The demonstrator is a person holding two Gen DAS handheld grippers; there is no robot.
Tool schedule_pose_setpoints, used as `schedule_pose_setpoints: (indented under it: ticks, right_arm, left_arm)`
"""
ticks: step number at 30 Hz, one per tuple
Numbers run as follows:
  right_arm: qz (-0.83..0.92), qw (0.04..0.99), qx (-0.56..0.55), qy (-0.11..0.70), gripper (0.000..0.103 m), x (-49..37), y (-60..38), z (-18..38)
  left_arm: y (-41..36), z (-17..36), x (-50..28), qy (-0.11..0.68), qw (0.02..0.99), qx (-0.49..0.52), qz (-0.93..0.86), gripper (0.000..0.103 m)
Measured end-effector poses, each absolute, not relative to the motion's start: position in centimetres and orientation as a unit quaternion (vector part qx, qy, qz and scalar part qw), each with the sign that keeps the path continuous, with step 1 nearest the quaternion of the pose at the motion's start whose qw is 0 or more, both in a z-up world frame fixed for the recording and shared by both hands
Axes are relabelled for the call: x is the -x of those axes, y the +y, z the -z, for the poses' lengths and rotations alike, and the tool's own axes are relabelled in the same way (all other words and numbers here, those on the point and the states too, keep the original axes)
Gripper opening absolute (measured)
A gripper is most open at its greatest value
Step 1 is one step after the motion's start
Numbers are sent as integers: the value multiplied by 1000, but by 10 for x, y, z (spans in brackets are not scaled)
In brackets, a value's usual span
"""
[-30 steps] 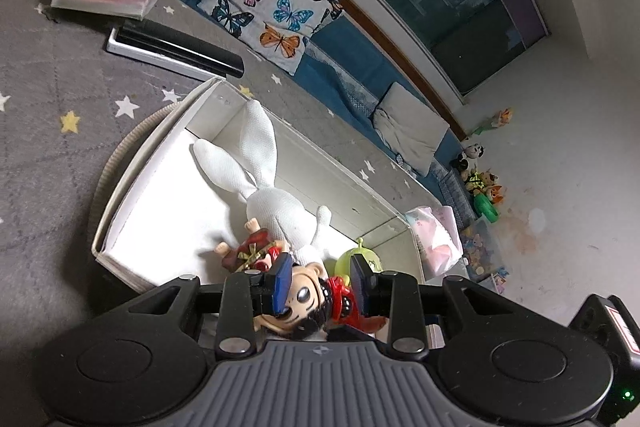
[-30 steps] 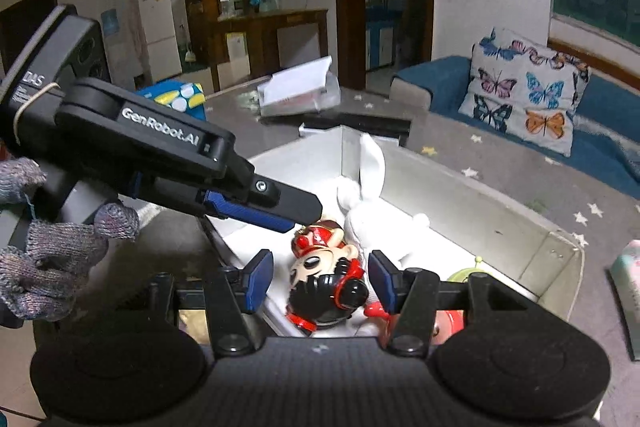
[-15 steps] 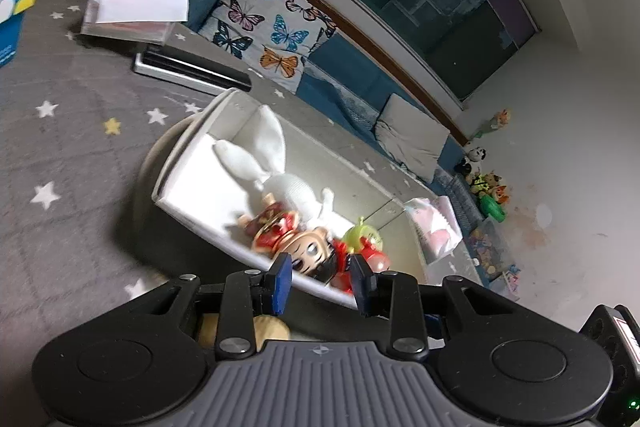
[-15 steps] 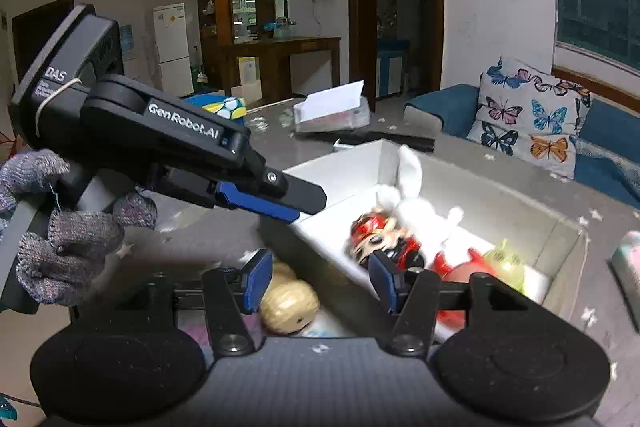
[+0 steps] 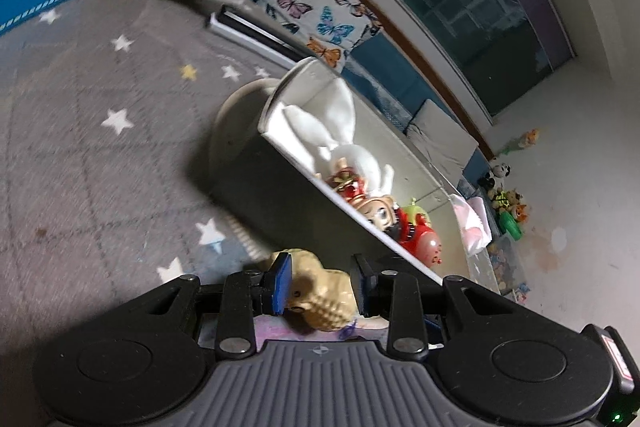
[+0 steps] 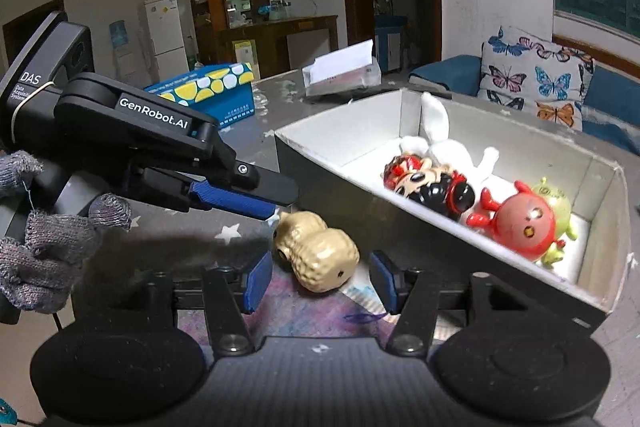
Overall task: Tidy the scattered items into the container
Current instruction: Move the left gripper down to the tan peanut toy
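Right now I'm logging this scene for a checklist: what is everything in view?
Peanut toy: 1, tan, on the table outside the box, between both grippers' fingers.
Box: 1, white inside, on the table.
Plush rabbit: 1, white, in the box.
Red-and-black figure: 1, in the box.
Round red toy: 1, in the box.
Green toy: 1, in the box.
Tissue box: 1, blue and yellow, far side of the table.
Butterfly cushion: 1, on the sofa.
Left gripper: open.
Right gripper: open.

Probably home living room; sofa [image 6: 612, 87], butterfly cushion [image 6: 536, 83], fridge [image 6: 166, 31]
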State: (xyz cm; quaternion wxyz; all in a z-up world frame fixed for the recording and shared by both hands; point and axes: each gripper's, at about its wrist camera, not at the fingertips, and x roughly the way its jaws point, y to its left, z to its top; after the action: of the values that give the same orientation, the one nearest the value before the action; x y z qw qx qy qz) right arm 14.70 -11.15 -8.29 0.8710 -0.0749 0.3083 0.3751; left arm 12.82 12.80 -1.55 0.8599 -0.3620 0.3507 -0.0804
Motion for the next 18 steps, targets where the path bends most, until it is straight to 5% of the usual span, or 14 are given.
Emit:
schedule_pose_setpoints:
  ticks: [18]
  right_arm:
    - [-366, 867, 93, 326, 54, -166, -89, 104]
  left_arm:
    - [132, 38, -137, 366, 841, 390, 80, 34]
